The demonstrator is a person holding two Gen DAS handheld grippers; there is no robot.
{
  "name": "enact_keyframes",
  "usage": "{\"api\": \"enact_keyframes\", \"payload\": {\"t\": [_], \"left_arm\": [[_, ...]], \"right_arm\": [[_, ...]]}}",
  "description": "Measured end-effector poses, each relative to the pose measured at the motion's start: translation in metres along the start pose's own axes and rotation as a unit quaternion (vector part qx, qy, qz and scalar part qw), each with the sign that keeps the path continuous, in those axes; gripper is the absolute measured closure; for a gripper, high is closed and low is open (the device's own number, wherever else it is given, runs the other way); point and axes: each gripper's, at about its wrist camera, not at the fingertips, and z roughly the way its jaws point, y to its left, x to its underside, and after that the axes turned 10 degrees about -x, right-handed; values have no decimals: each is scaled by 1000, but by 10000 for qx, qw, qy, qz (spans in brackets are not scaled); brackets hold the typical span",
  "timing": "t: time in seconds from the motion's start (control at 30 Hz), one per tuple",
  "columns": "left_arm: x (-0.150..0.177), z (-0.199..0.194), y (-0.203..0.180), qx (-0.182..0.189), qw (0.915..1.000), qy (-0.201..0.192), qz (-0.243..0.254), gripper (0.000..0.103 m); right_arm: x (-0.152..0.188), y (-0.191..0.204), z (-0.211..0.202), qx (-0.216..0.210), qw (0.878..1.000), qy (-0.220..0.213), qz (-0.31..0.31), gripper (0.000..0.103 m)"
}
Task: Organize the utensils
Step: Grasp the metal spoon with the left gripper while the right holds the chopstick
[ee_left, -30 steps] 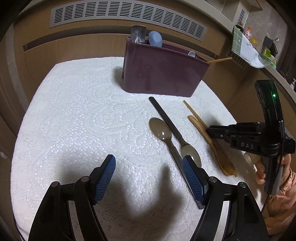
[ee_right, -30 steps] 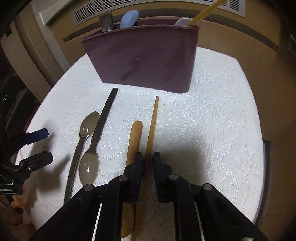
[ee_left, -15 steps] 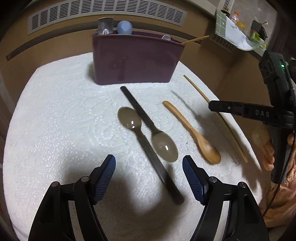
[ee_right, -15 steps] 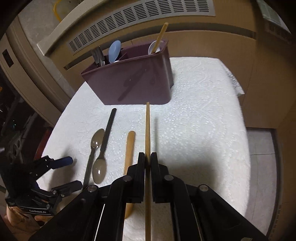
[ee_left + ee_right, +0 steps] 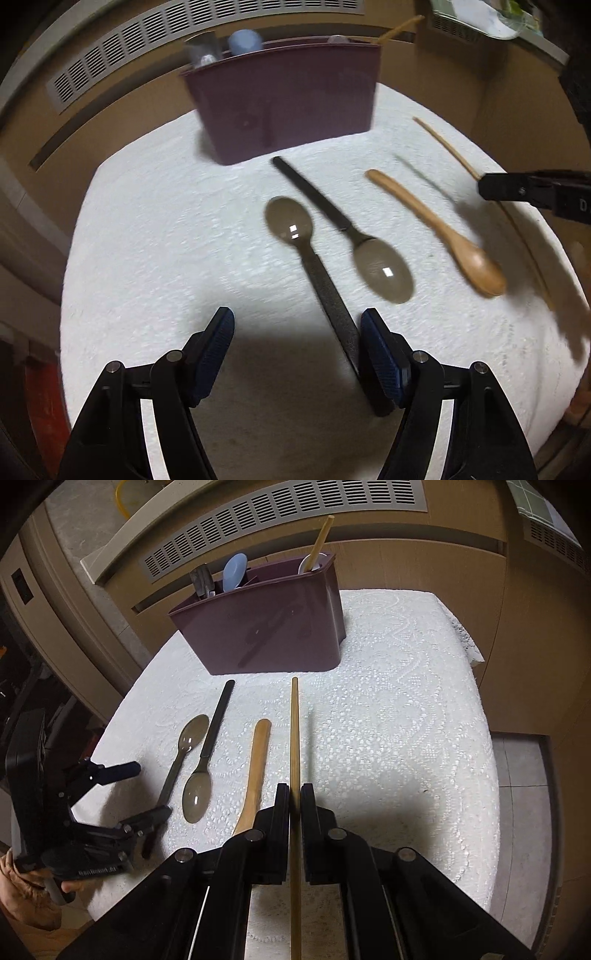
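Observation:
My right gripper (image 5: pixel 294 797) is shut on a wooden chopstick (image 5: pixel 294 734) and holds it above the cloth, pointing at the maroon utensil caddy (image 5: pixel 266 631). The chopstick (image 5: pixel 448 146) and right gripper (image 5: pixel 491 186) show at the right in the left wrist view. My left gripper (image 5: pixel 297 332) is open, low over the handle of a grey spoon (image 5: pixel 317 273). A second grey spoon (image 5: pixel 354 236) and a wooden spoon (image 5: pixel 443 232) lie beside it. The caddy (image 5: pixel 291 110) stands at the back.
The caddy holds a blue spoon (image 5: pixel 234 570), a metal utensil (image 5: pixel 202 581) and a chopstick (image 5: pixel 319 544). The white lace cloth (image 5: pixel 406 709) covers the table, its edge at the right. A wooden wall with a vent (image 5: pixel 280 520) runs behind.
My right gripper has closed on the chopstick and lifted it off the cloth. My left gripper has moved right, toward the grey spoon's handle.

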Motion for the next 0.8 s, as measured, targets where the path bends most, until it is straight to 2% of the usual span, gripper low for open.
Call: {"api": "enact_keyframes", "payload": {"t": [0.07,0.1,0.2,0.23,0.27,0.33,0.47,0.53,0.57,0.63,0.8], "left_arm": [[-2,1,11,-172,9998,10,-65,32],[-5,2,19,-48,9998,21,-166,32],[-26,7,32,843,9953,71,-480,33],[-34,10,31,884,9950,92,-458,38],[-44,16,29,823,9958,112,-384,44],[-60,30,25,625,9974,238,-268,51],[-78,54,15,610,9968,514,-108,52],[-83,54,7,538,9975,457,63,53],[-83,53,4,566,9976,395,99,61],[-80,49,0,566,9980,234,134,68],[-54,33,4,719,9974,-28,-106,68]], "right_arm": [[0,1,0,16,10000,-20,-29,97],[0,2,-1,10,10000,-24,-35,97],[1,3,3,12,10000,10,-45,97],[1,4,5,17,10000,42,-52,97],[2,5,7,24,10000,73,-56,97],[3,6,8,32,9999,99,-90,97],[4,6,5,20,9999,76,-133,97],[3,5,6,15,9998,101,-151,97],[2,6,7,-2,9998,134,-160,97],[-1,7,14,-35,9995,231,-198,97],[-10,13,34,212,9976,463,-478,97]]}}
